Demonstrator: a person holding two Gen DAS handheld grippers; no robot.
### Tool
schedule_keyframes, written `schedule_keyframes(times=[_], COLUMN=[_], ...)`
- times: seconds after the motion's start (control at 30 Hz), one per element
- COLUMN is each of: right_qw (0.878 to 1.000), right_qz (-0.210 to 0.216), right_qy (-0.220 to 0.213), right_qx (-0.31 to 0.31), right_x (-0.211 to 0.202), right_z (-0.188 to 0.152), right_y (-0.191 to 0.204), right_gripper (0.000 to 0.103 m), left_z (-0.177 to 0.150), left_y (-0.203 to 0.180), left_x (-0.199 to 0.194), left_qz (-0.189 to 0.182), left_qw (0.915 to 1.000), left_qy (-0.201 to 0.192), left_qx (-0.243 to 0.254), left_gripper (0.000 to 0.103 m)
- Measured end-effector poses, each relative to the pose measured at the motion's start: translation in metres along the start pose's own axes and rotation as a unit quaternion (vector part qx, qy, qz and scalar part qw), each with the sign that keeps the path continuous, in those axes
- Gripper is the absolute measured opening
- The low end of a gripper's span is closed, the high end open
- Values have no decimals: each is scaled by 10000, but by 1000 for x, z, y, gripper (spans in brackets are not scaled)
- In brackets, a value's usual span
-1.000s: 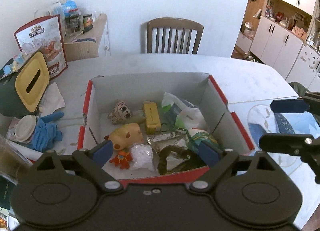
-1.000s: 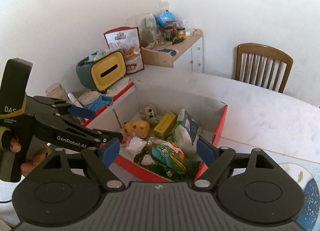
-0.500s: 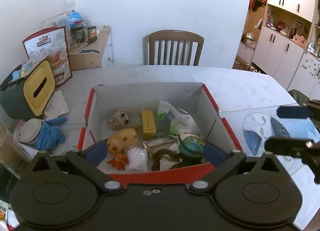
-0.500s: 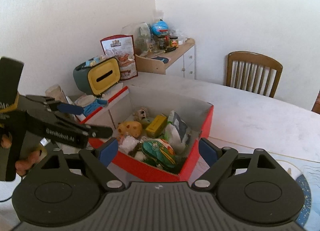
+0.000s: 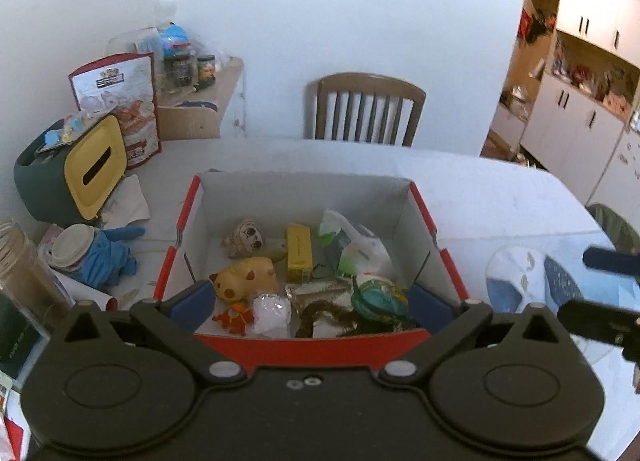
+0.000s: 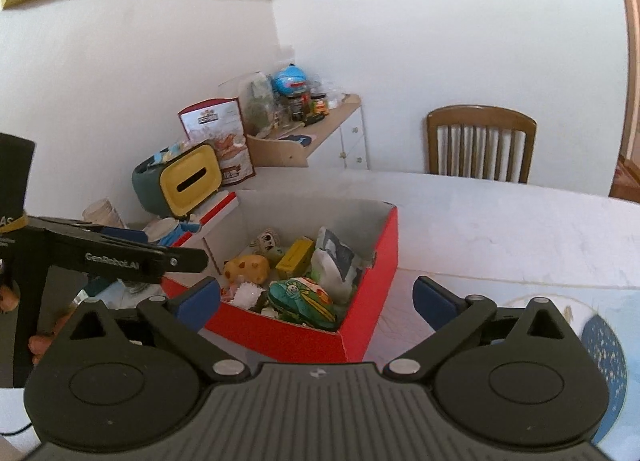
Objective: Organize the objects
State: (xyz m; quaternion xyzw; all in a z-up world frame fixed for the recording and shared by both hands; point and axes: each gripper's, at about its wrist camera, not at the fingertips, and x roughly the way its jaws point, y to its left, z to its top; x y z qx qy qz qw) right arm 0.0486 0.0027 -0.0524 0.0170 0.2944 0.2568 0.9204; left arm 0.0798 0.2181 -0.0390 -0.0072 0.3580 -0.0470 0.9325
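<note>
A red cardboard box (image 5: 320,346) with a white inside stands on the white table. In it lie a yellow spotted toy (image 5: 245,281), a tan face toy (image 5: 244,242), a yellow packet (image 5: 299,251), a white and green bag (image 5: 354,251), a teal pouch (image 5: 378,297), a small orange toy (image 5: 234,316) and crumpled clear plastic (image 5: 272,311). My left gripper (image 5: 311,299) hangs open and empty above the box's near edge. My right gripper (image 6: 316,297) is open and empty, back from the box (image 6: 372,301) at its right front corner. The left gripper (image 6: 160,247) shows at the left of the right wrist view.
A green and yellow tissue box (image 5: 68,177), a snack bag (image 5: 120,101), a blue cloth (image 5: 108,261) and a jar (image 5: 20,261) crowd the table's left. A blue and white placemat (image 5: 520,281) lies to the right. A wooden chair (image 5: 366,109) stands behind the table.
Both grippers have drawn back and upward from the box, which now looks smaller and farther off. Both stay open and nothing was picked up.
</note>
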Motion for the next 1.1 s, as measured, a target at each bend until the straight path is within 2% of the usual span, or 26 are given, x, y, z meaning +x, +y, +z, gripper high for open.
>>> schedule_keyframes(times=[0.6, 0.93, 1.1], right_qw=[9982, 9951, 9909], right_qz=[-529, -896, -1242], right_qy=[-141, -33, 43], right_qx=[264, 425, 516], right_x=[-21, -32, -36], right_z=[-12, -26, -35], right_y=[-34, -69, -100], right_gripper=[103, 103, 103], left_z=[-8, -7, -6], left_y=[-17, -28, -37], left_x=[-5, -2, -2], left_qz=[168, 234, 234], left_qw=[9999, 9997, 9997], left_qy=[22, 48, 33], left_qx=[-29, -46, -12], left_gripper=[103, 103, 103])
